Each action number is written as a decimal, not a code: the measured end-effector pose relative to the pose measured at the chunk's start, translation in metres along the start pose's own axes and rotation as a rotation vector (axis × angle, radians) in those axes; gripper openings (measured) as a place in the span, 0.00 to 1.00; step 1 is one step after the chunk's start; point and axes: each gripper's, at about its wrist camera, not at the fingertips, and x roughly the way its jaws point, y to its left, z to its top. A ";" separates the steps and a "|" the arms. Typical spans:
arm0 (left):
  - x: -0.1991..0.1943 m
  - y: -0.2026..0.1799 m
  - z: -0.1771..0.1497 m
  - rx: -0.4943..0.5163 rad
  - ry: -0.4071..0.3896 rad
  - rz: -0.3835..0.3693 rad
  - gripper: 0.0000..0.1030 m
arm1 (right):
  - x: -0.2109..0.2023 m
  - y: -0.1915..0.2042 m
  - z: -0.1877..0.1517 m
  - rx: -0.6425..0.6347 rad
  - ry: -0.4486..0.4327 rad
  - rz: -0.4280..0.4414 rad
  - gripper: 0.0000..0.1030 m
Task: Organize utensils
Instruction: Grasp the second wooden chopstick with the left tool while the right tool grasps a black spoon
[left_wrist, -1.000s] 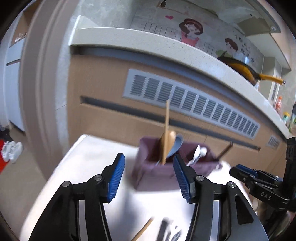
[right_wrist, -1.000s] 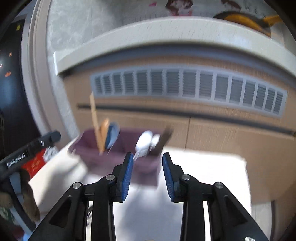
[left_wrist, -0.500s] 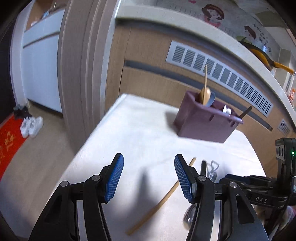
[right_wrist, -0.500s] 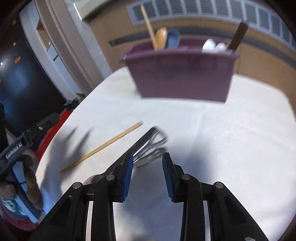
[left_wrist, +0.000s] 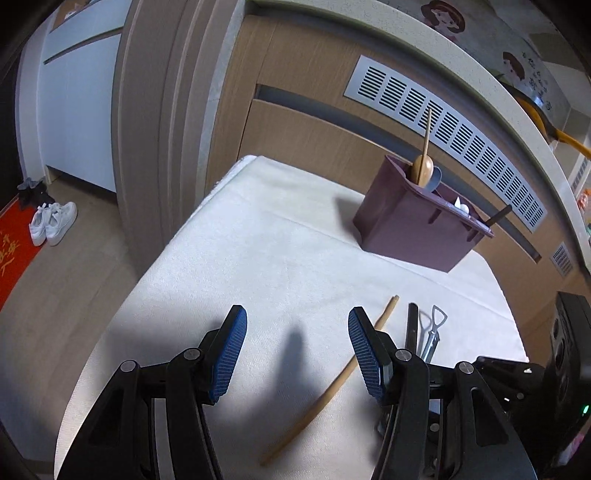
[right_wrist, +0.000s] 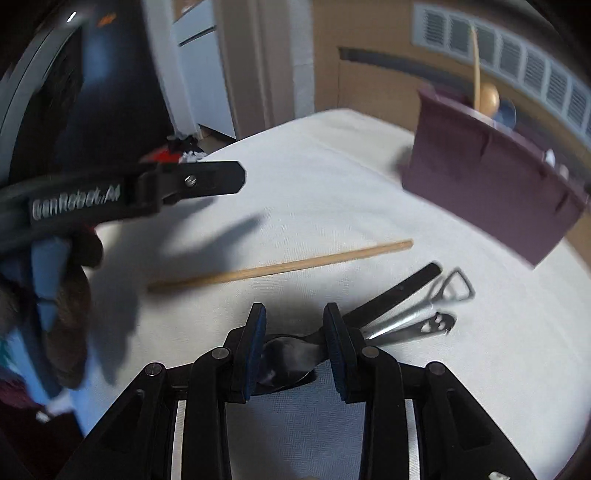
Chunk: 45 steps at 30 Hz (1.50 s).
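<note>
Right claw (right_wrist: 293, 345) angled down, straddling dark spoon bowl (right_wrist: 286, 360); pads apart.

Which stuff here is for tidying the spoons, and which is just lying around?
For the job: purple holder, wooden chopstick, black-handled spoon, two metal utensils.

Just lying about: white shoes, red mat, yellow pan.

One purple utensil holder (left_wrist: 417, 229) stands on the tabletop (left_wrist: 258, 240). One loose chopstick (right_wrist: 280, 267) and three metal utensils (right_wrist: 406, 314) lie there. Two hand-held grippers (left_wrist: 293, 354) (right_wrist: 295, 343) show.
</note>
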 end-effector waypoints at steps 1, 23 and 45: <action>0.001 0.000 0.000 0.001 0.008 -0.004 0.56 | -0.003 -0.002 -0.004 -0.014 -0.003 -0.018 0.29; 0.014 -0.028 0.007 0.063 0.058 0.070 0.56 | -0.031 -0.094 -0.009 0.386 -0.048 0.074 0.29; 0.032 -0.036 -0.011 0.144 0.207 0.004 0.56 | -0.015 -0.103 -0.001 0.335 0.024 -0.081 0.10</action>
